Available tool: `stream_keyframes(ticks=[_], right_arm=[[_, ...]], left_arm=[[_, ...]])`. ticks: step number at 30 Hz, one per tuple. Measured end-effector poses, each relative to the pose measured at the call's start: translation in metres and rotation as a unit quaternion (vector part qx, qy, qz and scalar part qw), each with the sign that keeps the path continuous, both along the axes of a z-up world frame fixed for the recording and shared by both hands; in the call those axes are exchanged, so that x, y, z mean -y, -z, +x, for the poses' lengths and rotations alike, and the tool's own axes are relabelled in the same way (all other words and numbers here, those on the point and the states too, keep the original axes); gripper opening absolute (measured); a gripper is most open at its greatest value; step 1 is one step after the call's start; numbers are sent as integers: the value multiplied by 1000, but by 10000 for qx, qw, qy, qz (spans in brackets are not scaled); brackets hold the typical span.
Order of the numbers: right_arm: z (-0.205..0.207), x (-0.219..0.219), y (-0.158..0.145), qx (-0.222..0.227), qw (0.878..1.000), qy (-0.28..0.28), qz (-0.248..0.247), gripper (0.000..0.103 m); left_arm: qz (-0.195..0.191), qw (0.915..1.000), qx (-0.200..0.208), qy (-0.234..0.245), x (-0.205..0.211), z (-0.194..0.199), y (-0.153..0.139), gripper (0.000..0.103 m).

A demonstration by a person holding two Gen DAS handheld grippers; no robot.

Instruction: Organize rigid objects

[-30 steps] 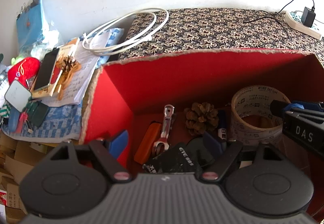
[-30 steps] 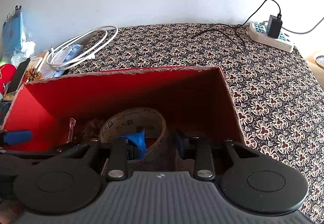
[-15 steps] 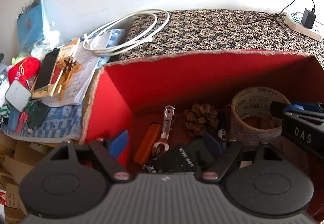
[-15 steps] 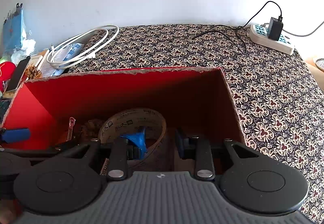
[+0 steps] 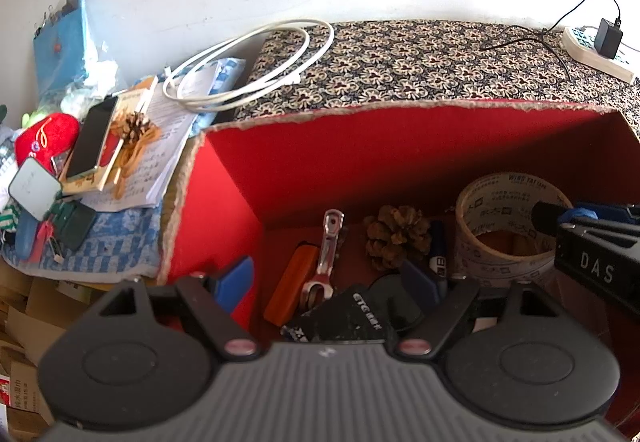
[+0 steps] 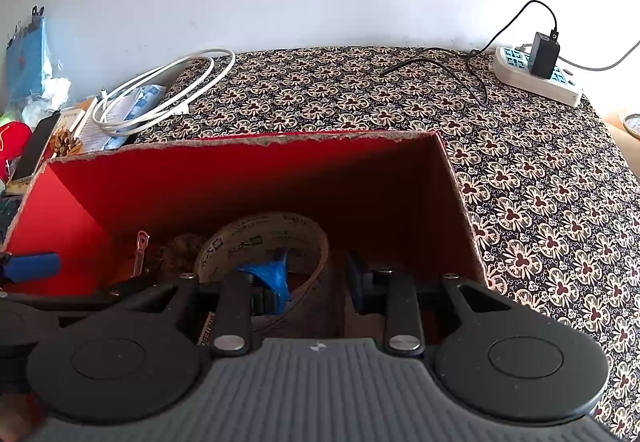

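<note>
A red open box (image 5: 360,158) (image 6: 248,178) sits on the patterned table. Inside it lie a tape roll (image 5: 504,226) (image 6: 264,238), a pine cone (image 5: 394,232), a metal tool (image 5: 328,254), an orange case (image 5: 292,288), a blue marker (image 5: 438,254) and a black packet (image 5: 352,318). My left gripper (image 5: 332,282) is open and empty, its fingers straddling the box's left wall. My right gripper (image 6: 316,278) is open inside the box, its left finger within the tape roll's ring and its right finger outside; it also shows in the left wrist view (image 5: 592,242).
A white coiled cable (image 5: 256,62) (image 6: 164,90) lies at the table's back left. A power strip with a black charger (image 6: 540,70) (image 5: 600,46) sits back right. Left of the box are a phone (image 5: 94,138), papers, a second pine cone (image 5: 134,124) and a red plush (image 5: 44,138).
Both grippers have drifted slightly; the right gripper has backed off a little from the tape roll. Nothing was picked up or released.
</note>
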State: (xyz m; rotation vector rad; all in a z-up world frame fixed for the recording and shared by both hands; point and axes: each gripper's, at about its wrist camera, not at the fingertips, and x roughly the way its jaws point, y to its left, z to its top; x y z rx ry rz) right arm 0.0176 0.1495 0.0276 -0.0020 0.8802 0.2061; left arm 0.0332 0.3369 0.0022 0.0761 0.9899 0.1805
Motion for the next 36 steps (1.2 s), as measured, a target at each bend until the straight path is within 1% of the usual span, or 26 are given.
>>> stream_keyframes(ticks=[36], right_arm=[[1, 0, 1, -49, 10000, 34, -38, 14]], left_arm=[[-81, 9999, 94, 44, 0, -2, -1, 83]])
